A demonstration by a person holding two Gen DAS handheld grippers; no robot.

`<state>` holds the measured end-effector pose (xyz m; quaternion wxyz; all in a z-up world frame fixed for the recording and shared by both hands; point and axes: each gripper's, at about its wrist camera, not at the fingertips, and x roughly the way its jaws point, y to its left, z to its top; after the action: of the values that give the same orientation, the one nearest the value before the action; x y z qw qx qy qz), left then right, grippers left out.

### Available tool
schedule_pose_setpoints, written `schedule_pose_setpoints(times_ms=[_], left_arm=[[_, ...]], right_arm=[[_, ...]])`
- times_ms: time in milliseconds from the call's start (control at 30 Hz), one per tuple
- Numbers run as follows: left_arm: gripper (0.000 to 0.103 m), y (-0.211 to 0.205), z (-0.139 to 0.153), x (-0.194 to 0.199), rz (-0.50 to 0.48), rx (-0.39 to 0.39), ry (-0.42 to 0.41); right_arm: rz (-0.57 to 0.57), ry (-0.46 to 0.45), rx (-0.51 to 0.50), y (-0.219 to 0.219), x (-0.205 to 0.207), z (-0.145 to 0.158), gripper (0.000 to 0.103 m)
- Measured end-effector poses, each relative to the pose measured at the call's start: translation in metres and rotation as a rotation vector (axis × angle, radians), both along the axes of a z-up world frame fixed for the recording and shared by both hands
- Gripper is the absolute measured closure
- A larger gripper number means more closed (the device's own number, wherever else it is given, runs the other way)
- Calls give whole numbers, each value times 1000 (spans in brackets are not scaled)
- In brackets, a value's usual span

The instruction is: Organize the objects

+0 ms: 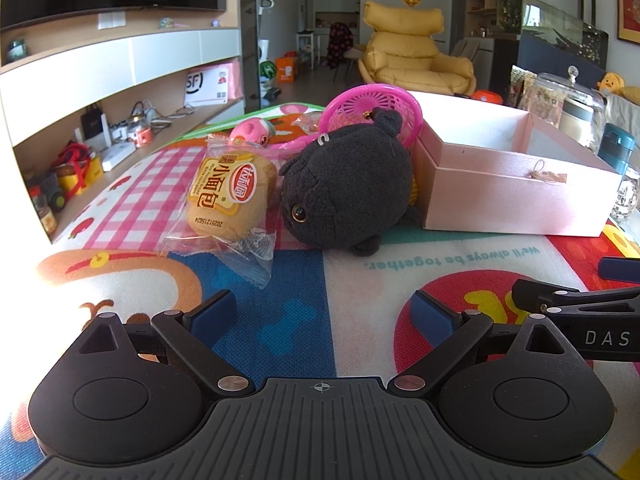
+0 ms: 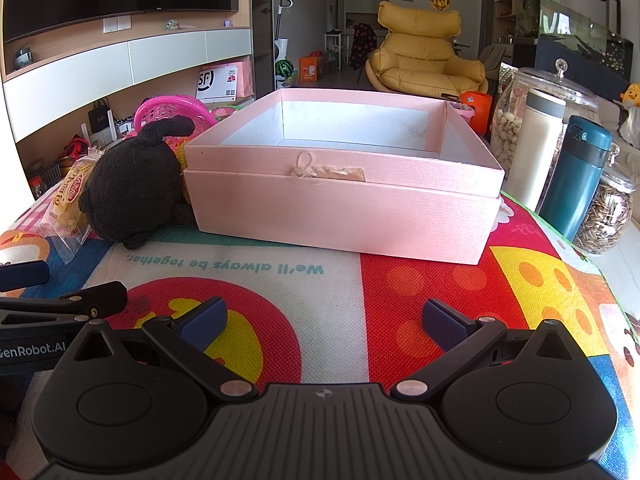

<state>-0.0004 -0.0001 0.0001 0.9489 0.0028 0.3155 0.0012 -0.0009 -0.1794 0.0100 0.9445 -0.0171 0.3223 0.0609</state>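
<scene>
A black plush toy (image 1: 348, 184) lies on the colourful mat, with a wrapped bread bun (image 1: 230, 196) to its left and a pink plastic basket (image 1: 372, 114) behind it. An open pink box (image 1: 516, 184) stands to its right; its inside looks empty in the right wrist view (image 2: 340, 200). The plush (image 2: 132, 192) and bun (image 2: 70, 200) also show there, left of the box. My left gripper (image 1: 324, 312) is open and empty, short of the plush and bun. My right gripper (image 2: 324, 320) is open and empty in front of the box.
A small pink toy (image 1: 252, 130) lies behind the bun. Right of the box stand a teal flask (image 2: 576, 176), a white flask (image 2: 536, 148) and glass jars (image 2: 608, 216). The mat's right edge (image 2: 616, 304) is near. Shelving lies beyond the table's left side.
</scene>
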Motion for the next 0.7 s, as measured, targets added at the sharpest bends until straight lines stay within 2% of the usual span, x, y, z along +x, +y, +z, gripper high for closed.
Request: schedule_pose_setpoints(times_ms=[500, 700], left_arm=[[5, 1, -1, 2, -1, -5, -1], [5, 13, 6, 1, -52, -41, 14]], right_arm=[[3, 13, 12, 4, 3, 2, 0], [28, 103, 32, -8, 9, 9, 0]])
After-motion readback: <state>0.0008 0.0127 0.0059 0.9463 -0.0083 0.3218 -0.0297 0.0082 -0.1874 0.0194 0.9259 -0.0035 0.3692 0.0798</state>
